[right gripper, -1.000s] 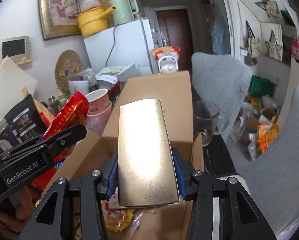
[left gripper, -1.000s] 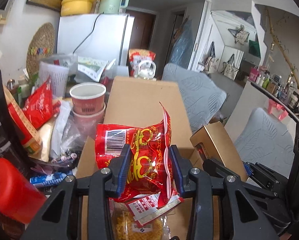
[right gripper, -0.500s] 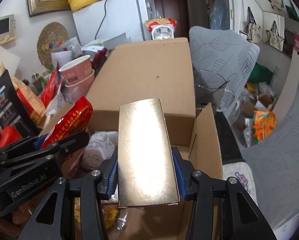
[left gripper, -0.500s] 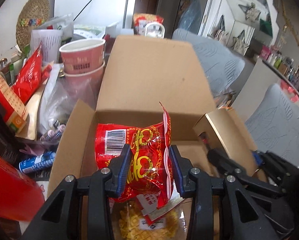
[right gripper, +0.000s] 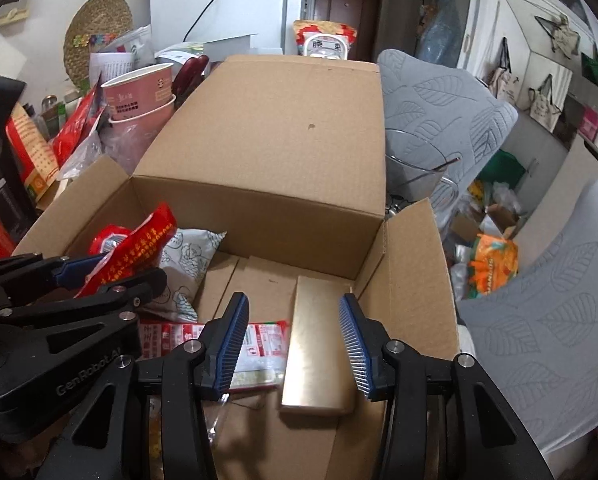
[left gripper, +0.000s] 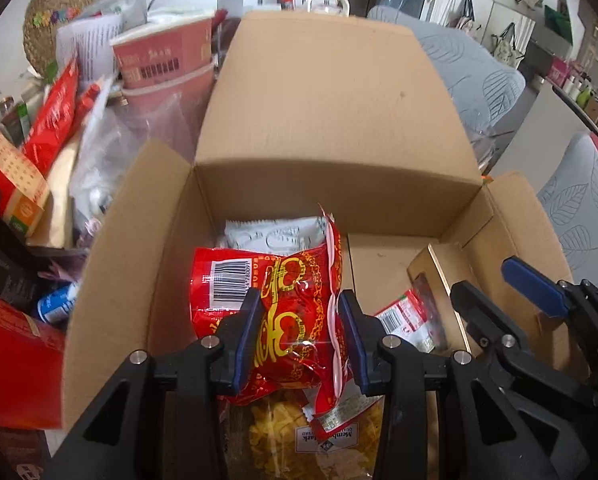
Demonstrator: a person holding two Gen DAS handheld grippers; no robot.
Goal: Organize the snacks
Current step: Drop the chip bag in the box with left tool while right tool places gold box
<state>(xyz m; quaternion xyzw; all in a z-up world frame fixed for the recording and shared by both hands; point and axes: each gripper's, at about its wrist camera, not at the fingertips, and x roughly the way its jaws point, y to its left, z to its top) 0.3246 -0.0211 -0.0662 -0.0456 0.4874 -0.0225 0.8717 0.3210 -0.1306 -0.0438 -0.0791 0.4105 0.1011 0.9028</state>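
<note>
We judge the crinkly red foil snack bag (left gripper: pixel 275 312), pinched mid-body by the left gripper (left gripper: pixel 299 334) over the open brown cardboard box (left gripper: pixel 331 120), light, soft and slippery, while the right gripper (right gripper: pixel 293 346) stands spread around the flat gold carton (right gripper: pixel 319 344) lying inside.

This was a lived-in home, a cluttered kitchen or dining corner. A white fridge (right gripper: pixel 255 4) stood against the back wall beside a dark wooden door (right gripper: pixel 347 12), and a round woven mat (right gripper: pixel 97 34) hung on the wall. Chairs with grey leaf-patterned covers (right gripper: pixel 439 104) stood close by. Tote bags (right gripper: pixel 547 100) hung on white cabinets. Paper noodle cups (right gripper: pixel 139 92), packets and papers crowded the tabletop around an open cardboard box (right gripper: pixel 283 136) of snacks.
</note>
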